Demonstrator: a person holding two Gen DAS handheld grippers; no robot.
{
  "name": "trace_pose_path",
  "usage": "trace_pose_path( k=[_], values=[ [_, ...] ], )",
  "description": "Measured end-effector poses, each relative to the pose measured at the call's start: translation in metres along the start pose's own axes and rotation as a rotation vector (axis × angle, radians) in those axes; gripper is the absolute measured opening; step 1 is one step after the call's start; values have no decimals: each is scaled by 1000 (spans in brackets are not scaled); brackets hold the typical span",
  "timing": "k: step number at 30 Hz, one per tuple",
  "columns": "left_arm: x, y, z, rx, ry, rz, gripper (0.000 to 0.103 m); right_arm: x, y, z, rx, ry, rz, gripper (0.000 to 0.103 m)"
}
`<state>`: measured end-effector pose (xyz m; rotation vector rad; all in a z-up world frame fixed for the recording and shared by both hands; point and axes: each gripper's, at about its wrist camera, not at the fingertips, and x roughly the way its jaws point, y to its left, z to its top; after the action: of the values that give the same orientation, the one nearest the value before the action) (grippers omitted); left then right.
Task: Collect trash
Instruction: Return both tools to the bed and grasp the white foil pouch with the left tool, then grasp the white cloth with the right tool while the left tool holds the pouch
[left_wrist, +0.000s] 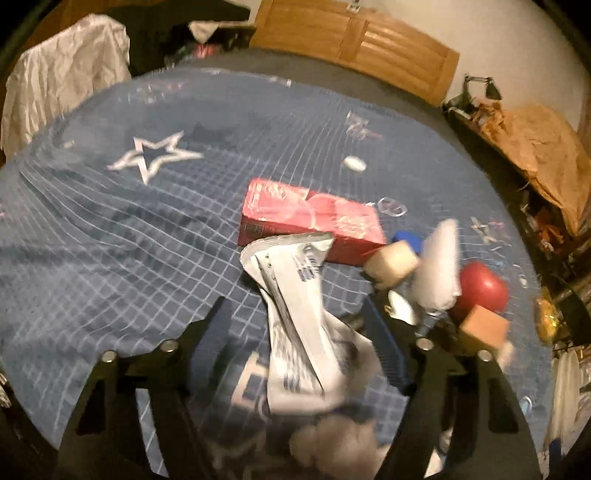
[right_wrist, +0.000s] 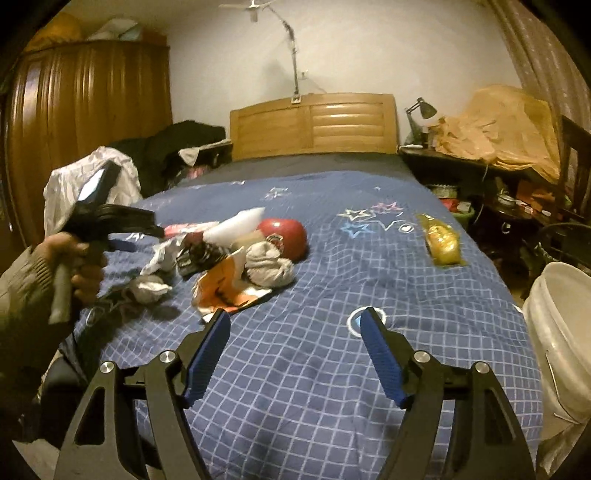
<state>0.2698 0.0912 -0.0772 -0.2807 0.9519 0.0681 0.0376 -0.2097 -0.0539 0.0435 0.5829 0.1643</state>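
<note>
In the left wrist view my left gripper (left_wrist: 295, 321) straddles a crumpled silver-and-white wrapper (left_wrist: 291, 295) that stands up from the blue checked bedspread (left_wrist: 110, 240). Its blue pads stand apart from the wrapper's sides, so the jaws are open. Beyond it lie a red carton (left_wrist: 310, 221), a white tube (left_wrist: 439, 266) and a red ball (left_wrist: 480, 288). In the right wrist view my right gripper (right_wrist: 295, 332) hovers open and empty above the bedspread (right_wrist: 314, 387). A hand holds the left gripper (right_wrist: 157, 223) over the litter pile with the orange wrapper (right_wrist: 229, 291).
A white bucket (right_wrist: 561, 339) stands off the bed's right side. A yellow packet (right_wrist: 443, 240) lies alone on the right of the bed. A grey balled cloth (right_wrist: 269, 269), crumpled tissue (right_wrist: 147, 288) and wooden blocks (left_wrist: 391, 262) sit in the pile. A cluttered side table (right_wrist: 480, 166) is at the right.
</note>
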Motion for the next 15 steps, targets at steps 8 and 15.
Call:
trace_pose_path(
  k=[8, 15],
  values=[
    [26, 8, 2, -11, 48, -32, 27, 11, 16, -2, -66, 53, 52, 74],
    [-47, 40, -6, -76, -133, -24, 27, 21, 52, 7, -183, 53, 206, 74]
  ],
)
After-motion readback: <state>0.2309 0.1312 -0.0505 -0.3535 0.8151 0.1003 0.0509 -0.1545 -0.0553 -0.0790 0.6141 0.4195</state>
